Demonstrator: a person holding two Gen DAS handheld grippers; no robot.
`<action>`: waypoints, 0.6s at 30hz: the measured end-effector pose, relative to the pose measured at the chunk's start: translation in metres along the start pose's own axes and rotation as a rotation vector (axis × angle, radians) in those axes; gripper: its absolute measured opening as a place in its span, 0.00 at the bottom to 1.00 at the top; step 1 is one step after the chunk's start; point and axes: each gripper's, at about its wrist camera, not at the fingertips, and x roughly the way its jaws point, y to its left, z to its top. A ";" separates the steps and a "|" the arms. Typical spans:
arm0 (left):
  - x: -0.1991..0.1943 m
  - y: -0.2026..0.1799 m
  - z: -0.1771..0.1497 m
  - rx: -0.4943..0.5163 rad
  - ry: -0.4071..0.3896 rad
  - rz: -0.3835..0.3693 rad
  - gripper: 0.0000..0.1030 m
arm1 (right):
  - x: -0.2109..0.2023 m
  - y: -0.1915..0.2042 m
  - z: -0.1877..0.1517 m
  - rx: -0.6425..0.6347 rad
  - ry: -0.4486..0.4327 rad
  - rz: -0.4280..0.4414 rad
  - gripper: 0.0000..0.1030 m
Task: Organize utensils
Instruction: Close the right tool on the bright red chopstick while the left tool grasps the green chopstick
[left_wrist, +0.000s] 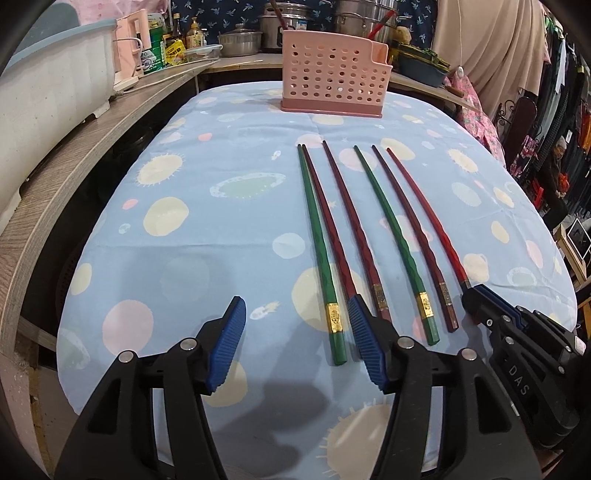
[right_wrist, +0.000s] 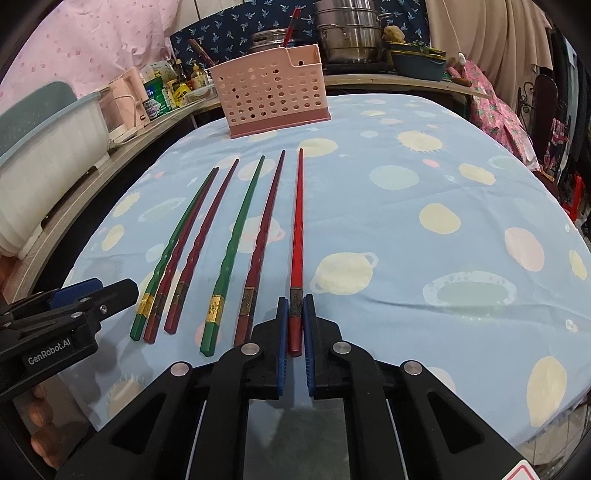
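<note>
You face a bench (left_wrist: 221, 221) covered by a light blue cloth printed with planets. A wooden shelf (left_wrist: 92, 155) borders your left side, carrying a white tub (left_wrist: 48, 96) and bottles (left_wrist: 177, 37). Steel pots (right_wrist: 349, 33) stand behind. Clothing (left_wrist: 569, 92) hangs on your right.

**Six chopsticks and a basket on the clothed table**

The table (left_wrist: 155, 229), under a pale blue cloth with cream and pink planets, carries a pink perforated utensil basket (left_wrist: 332, 79) at twelve o'clock. Toward six o'clock lie six chopsticks (left_wrist: 369, 236) side by side, two green, four red or dark red, thick ends nearest.
</note>
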 end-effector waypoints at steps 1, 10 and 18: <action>0.001 0.000 -0.001 -0.001 0.003 -0.001 0.54 | 0.000 0.000 0.000 0.002 -0.001 0.001 0.07; 0.009 0.000 -0.005 -0.008 0.026 0.003 0.52 | -0.001 0.000 -0.002 0.005 -0.005 0.003 0.07; 0.011 0.000 -0.008 0.002 0.015 0.033 0.46 | -0.001 0.000 -0.002 0.003 -0.005 0.002 0.07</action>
